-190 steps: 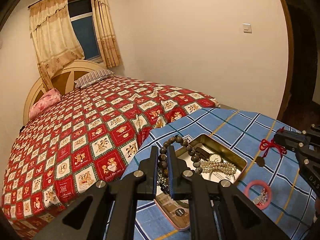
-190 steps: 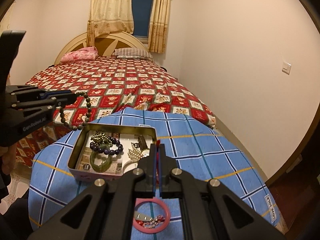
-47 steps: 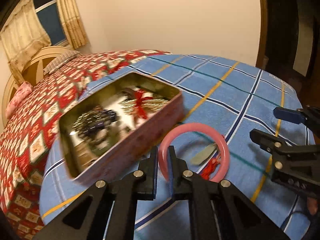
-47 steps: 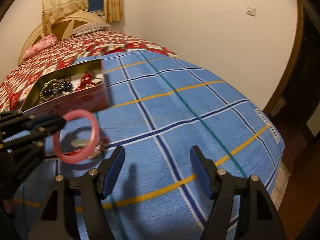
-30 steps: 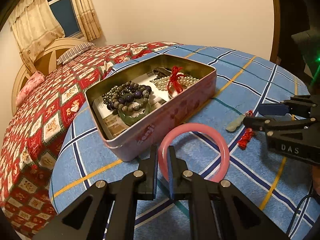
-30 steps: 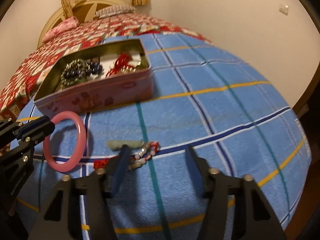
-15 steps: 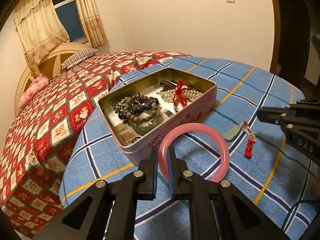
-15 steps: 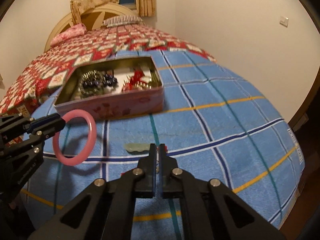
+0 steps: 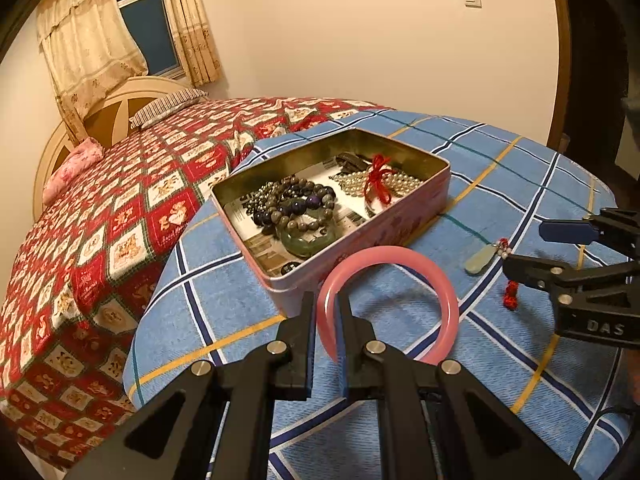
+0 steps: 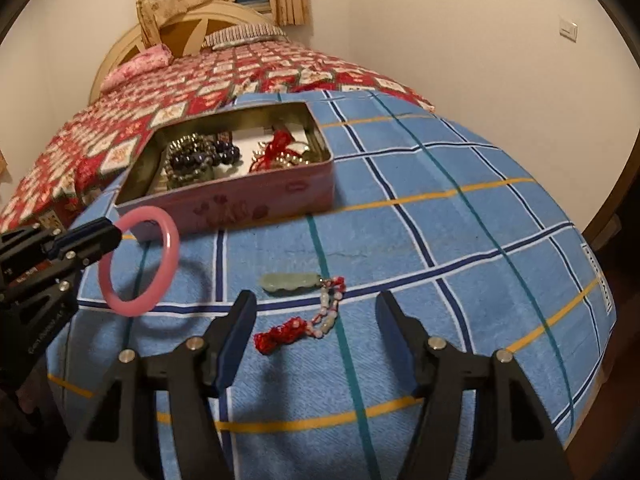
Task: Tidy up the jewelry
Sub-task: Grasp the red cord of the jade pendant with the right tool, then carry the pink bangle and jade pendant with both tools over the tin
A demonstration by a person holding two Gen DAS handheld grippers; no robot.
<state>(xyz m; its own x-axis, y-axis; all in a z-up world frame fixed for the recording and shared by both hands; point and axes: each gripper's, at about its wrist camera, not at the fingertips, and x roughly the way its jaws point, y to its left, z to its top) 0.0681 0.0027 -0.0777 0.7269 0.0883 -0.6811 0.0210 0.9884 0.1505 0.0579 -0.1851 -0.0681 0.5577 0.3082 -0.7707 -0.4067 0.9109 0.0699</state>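
Note:
My left gripper (image 9: 324, 312) is shut on a pink bangle (image 9: 440, 280) and holds it above the blue checked cloth, just in front of the pink tin (image 9: 416, 216). The tin holds bead bracelets, pearls and a red cord. The bangle (image 10: 166, 248) and the tin (image 10: 248, 204) also show in the right wrist view. My right gripper (image 10: 316, 316) is open and empty, above a jade pendant (image 10: 290, 281) with a beaded string and red tassel (image 10: 282, 334) lying on the cloth. The pendant also shows in the left wrist view (image 9: 480, 260).
The round table under the blue checked cloth (image 10: 460, 240) drops off on all sides. A bed with a red patterned cover (image 9: 120, 208) lies beyond the tin. A dark doorway (image 9: 592, 60) stands at the right.
My right gripper has opened from shut and stands over the pendant. My left gripper still holds the pink bangle and has drawn back a little from the tin.

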